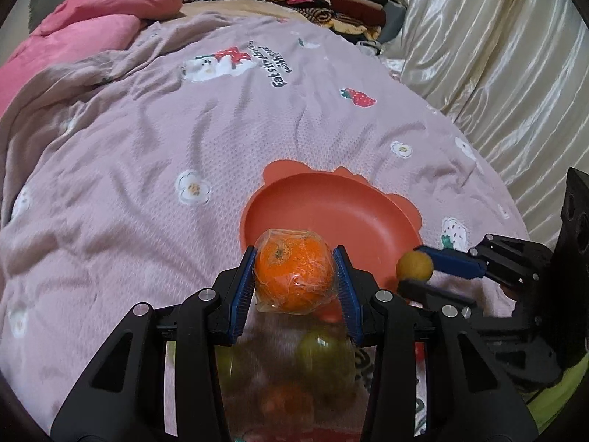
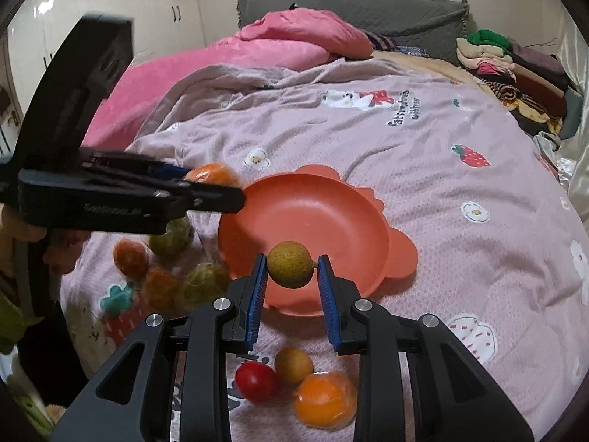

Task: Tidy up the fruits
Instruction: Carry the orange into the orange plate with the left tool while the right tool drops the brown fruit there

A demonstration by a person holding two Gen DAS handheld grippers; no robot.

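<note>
Now carrying: left gripper [image 1: 294, 276] clamped on wrapped orange [image 1: 294, 270], right gripper [image 2: 292, 270] pinching small yellow fruit [image 2: 289, 264]; next, release over near bowl [image 2: 368, 276].

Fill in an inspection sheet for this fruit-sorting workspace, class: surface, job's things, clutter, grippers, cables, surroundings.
Surface: pinkish printed bedspread, wrinkled.
Job's things: orange bowl, nothing lying in it; wrapped orange and small yellow-brown fruit both held near the bowl; red fruit, another yellow-brown fruit, a second wrapped orange and a blurred group of green and orange fruits lie on the bedspread.
Clutter: folded clothes pile; pink quilt.
Grippers: left gripper shut on the wrapped orange; right gripper shut on the small yellow-brown fruit.
Cables: nothing seen.
Surroundings: grey headboard, cream curtain, white cupboards.
</note>
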